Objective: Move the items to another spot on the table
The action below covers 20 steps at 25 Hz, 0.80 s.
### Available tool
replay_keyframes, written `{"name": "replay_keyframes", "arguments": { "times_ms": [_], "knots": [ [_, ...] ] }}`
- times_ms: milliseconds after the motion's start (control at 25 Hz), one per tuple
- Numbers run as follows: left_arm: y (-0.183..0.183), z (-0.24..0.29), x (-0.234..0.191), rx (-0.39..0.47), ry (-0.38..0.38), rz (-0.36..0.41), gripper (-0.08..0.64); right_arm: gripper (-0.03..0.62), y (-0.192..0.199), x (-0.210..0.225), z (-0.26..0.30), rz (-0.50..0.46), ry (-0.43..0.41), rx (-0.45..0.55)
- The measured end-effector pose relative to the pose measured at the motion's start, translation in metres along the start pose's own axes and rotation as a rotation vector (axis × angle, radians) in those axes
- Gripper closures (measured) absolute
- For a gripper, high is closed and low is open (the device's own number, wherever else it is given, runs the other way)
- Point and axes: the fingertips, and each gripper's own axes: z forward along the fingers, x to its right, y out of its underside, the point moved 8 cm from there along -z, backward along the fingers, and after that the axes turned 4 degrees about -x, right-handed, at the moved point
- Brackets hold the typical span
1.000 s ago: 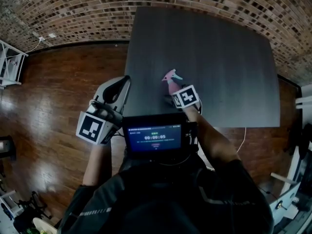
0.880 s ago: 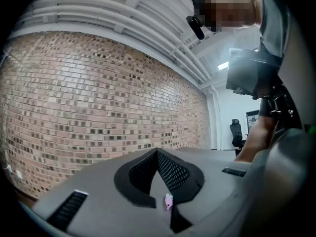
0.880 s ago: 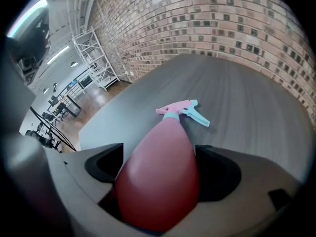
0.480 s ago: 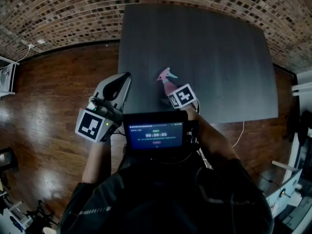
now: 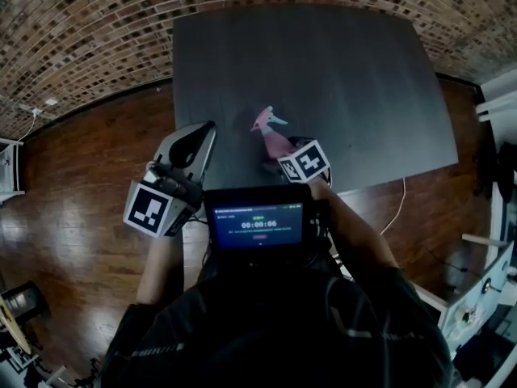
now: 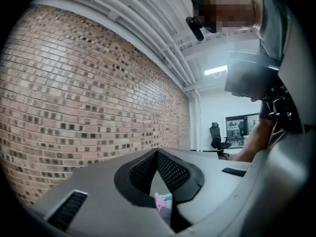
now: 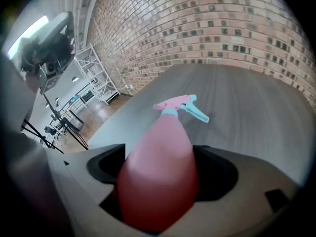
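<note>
Pink spray bottle (image 5: 273, 138): in the near-left part of the dark grey table (image 5: 347, 71), not far from its near edge. The pink head and teal trigger point away from the person. Can't tell if the base is actually on the top or not.
Right gripper (image 5: 275, 158): tipped down onto the bottle from the near side. Its fingers (image 7: 217, 174) have just been closing, and the bottle's fat body fills the gap with the pads pressed on both sides, so it's clamped on it.
Left gripper (image 5: 205, 132): held about level over the table's near-left edge, just left of the bottle and not touching it. Fingers meet at the tips with nothing between them. In the left gripper view the bottle only peeks through the slot lower down, out beyond the fingers.
Screen (image 5: 257, 225): small lit one at the person's chest, between the two arms.
Surroundings: brick wall (image 5: 81, 23) past the table, wood floor (image 5: 73, 184) to the left.
</note>
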Motion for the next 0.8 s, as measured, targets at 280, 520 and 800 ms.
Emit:
{"name": "replay_keyframes", "arguments": {
  "times_ms": [280, 520, 800],
  "knots": [
    [-0.001, 0.041, 0.034, 0.016, 0.144, 0.008, 0.563, 0.153, 0.019, 0.015, -0.091, 0.134, 0.052, 0.340],
    [-0.017, 0.084, 0.088, 0.024, 0.291, 0.022, 0.563, 0.153, 0.061, 0.027, -0.191, 0.192, 0.167, 0.524],
    [-0.009, 0.123, 0.195, 0.058, 0.444, 0.080, 0.563, 0.153, 0.165, 0.048, -0.262, 0.252, 0.304, 0.676]
  ]
}}
